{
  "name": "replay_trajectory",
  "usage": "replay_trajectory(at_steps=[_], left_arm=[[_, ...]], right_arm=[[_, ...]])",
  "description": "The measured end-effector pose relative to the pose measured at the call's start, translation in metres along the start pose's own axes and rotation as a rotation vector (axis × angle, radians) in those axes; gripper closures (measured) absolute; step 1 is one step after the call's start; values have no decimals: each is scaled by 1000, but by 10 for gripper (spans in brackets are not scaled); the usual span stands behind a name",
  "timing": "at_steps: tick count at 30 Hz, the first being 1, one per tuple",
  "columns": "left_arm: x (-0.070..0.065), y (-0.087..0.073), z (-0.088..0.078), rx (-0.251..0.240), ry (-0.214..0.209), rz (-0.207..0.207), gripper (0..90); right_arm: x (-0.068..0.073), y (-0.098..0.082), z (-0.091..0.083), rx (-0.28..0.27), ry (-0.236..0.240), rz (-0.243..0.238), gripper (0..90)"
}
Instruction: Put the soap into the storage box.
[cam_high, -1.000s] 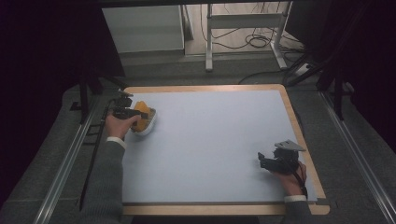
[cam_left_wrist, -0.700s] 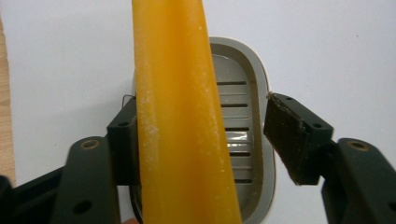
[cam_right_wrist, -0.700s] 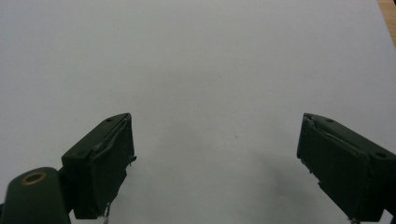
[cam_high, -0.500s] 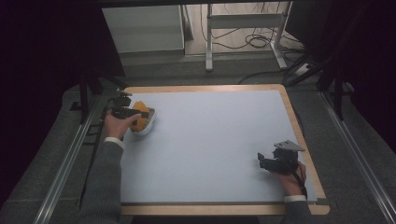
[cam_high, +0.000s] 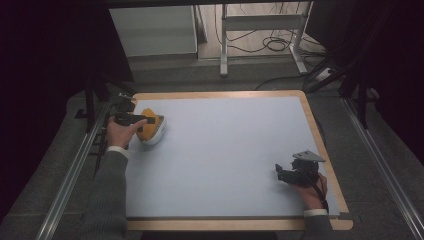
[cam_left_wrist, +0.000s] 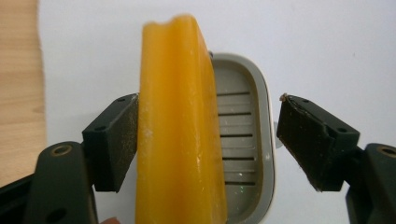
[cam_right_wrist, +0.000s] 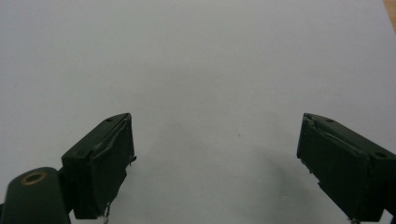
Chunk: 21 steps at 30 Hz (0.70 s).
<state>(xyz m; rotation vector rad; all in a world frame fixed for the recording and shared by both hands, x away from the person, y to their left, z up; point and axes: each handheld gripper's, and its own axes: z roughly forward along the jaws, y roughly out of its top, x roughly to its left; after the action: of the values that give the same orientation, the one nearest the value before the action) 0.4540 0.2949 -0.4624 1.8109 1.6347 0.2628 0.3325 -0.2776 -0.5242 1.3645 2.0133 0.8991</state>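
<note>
An orange soap bar (cam_high: 146, 124) stands on edge in a white soap dish (cam_high: 157, 135) near the left side of the pale blue mat (cam_high: 225, 150). My left gripper (cam_high: 142, 120) is open around both. In the left gripper view the soap bar (cam_left_wrist: 175, 130) rests against one jaw pad (cam_left_wrist: 116, 140). The slatted grey dish (cam_left_wrist: 240, 135) lies beside the bar, and the other pad (cam_left_wrist: 313, 140) stands off from the dish's rim. My right gripper (cam_high: 281, 173) rests open near the mat's right front corner, with nothing between the jaws of the right gripper (cam_right_wrist: 215, 140).
The mat covers a wooden board whose rim (cam_high: 320, 135) shows along the edges; the wood (cam_left_wrist: 18, 93) lies close to the soap dish. Metal rails (cam_high: 75, 165) flank the table. A desk frame and cables (cam_high: 265, 42) stand beyond the far edge.
</note>
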Motion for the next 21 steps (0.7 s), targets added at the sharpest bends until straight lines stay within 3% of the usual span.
replay_trajectory(at_steps=[10, 16, 21], left_arm=[[-7, 6, -16, -23, 21, 35, 243], [-14, 6, -24, -46, -14, 54, 249], [-19, 4, -24, -41, -5, 73, 263]], right_arm=[[1, 0, 0, 5, 0, -2, 109], [0, 0, 0, 2, 1, -1, 109], [0, 0, 0, 1, 1, -1, 109]])
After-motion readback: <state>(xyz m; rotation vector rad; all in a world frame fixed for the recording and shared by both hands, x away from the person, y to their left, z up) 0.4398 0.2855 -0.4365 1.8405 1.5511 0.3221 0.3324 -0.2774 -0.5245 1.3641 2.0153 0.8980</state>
